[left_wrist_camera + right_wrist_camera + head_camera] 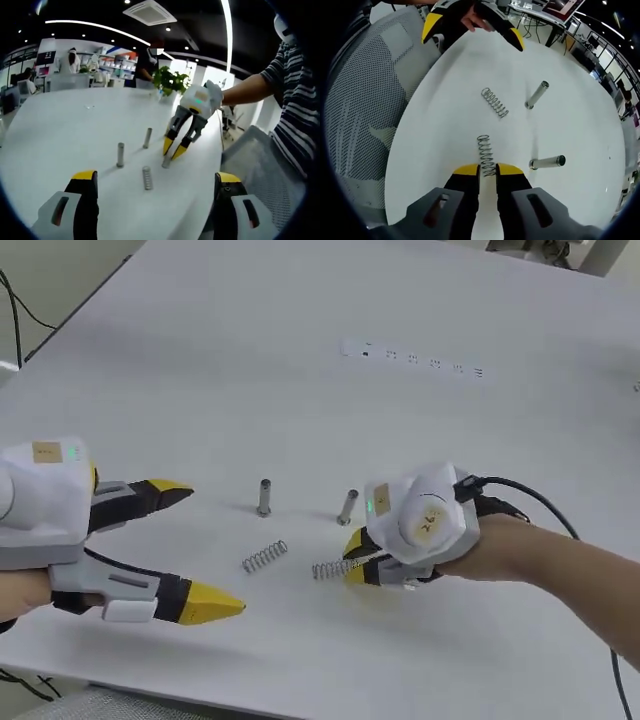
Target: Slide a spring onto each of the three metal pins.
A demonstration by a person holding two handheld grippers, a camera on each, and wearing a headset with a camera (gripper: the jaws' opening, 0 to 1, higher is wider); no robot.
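The right gripper, jaws drawn nearly together, pinches one end of a coiled steel-wire spring lying on the smooth white tabletop. The left gripper hovers with jaws spread wide, holding nothing. Two springs show in all: the second spring lies loose between the grippers. Two short cylindrical metal pins stand upright just beyond, the left pin and the right pin, apart from both springs. A white socket strip sits far across the broad open surface. A grey mesh chair flanks the near edge, and a potted green plant stands in the bright open-plan room behind.
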